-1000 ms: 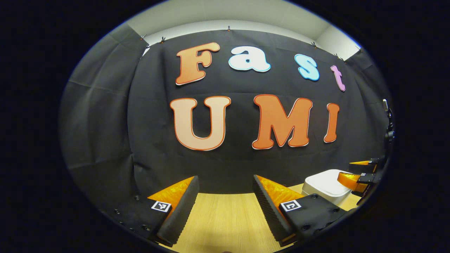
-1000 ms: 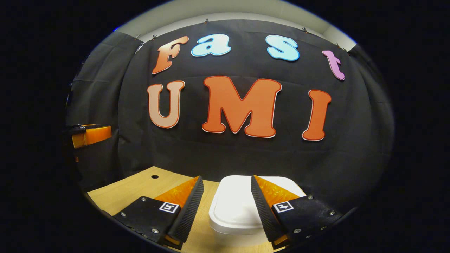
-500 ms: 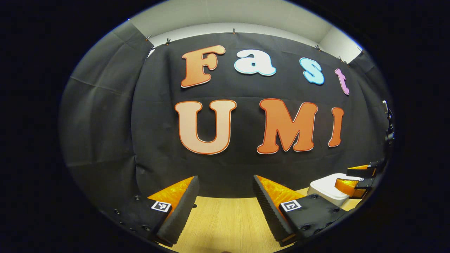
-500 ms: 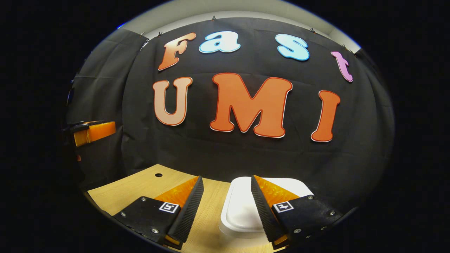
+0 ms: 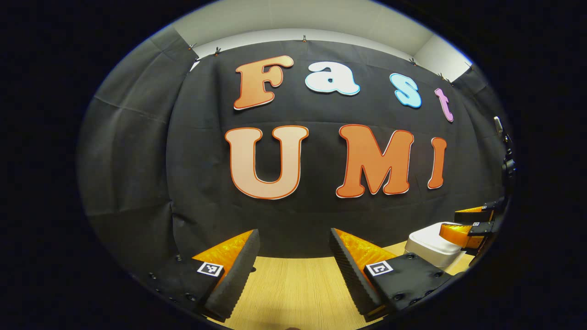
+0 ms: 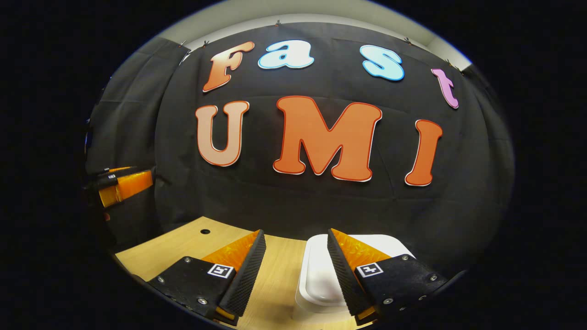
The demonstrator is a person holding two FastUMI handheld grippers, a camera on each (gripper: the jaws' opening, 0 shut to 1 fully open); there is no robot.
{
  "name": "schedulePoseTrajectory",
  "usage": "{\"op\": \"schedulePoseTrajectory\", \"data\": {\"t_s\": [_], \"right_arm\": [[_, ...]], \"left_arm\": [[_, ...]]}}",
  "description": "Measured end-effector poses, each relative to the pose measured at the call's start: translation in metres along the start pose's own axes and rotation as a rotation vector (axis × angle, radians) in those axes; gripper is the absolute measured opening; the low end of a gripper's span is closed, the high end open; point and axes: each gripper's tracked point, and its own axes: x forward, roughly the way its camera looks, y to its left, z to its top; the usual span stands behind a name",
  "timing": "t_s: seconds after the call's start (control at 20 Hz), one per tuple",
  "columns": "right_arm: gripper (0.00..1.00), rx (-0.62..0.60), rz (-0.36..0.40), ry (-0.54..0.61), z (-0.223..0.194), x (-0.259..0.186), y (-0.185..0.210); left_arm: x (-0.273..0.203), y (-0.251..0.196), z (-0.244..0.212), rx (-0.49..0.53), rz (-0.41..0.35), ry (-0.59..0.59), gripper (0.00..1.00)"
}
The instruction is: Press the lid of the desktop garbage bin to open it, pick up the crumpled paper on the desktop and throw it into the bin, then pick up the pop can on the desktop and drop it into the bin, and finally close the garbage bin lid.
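While the left gripper view is looking across the wooden desktop [image 5: 293, 288] toward the black cloth wall, the left gripper [image 5: 293, 270] is hovering with its jaws standing wide apart and holding nothing. Far off at the lower right of that view, the white garbage bin [image 5: 431, 247] is sitting on the desk with its lid [image 5: 429, 238] lying flat and closed, and the right gripper [image 5: 472, 224] is hanging just over its far side, its jaws apart. From this angle the bin is stretching away to the right, though its long axis is hard to judge this close to the view's edge. Turning to the right gripper view, the right gripper [image 6: 293, 270] is floating low over the desk with its jaws wide apart and empty, and the bin [image 6: 321, 279] is sitting just ahead, partly hidden behind the right finger. Its rounded rectangular lid [image 6: 371, 243] is lying shut and level, and its long side is running left to right across the view. At the left edge the left gripper [image 6: 121, 185] is hanging in the air. With the lid down and both grippers empty, the scene is fitting either a bin waiting to be pressed open or one closed again with paper and can inside.
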Motion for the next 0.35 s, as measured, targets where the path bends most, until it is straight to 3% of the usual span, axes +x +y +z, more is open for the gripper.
{"op": "schedulePoseTrajectory", "data": {"t_s": [0.35], "right_arm": [[0.83,0.051,-0.098,-0.002,0.0100,0.0009,-0.0023]], "left_arm": [[0.0106,0.0102,-0.0127,0.009,-0.071,0.026,0.97]]}}
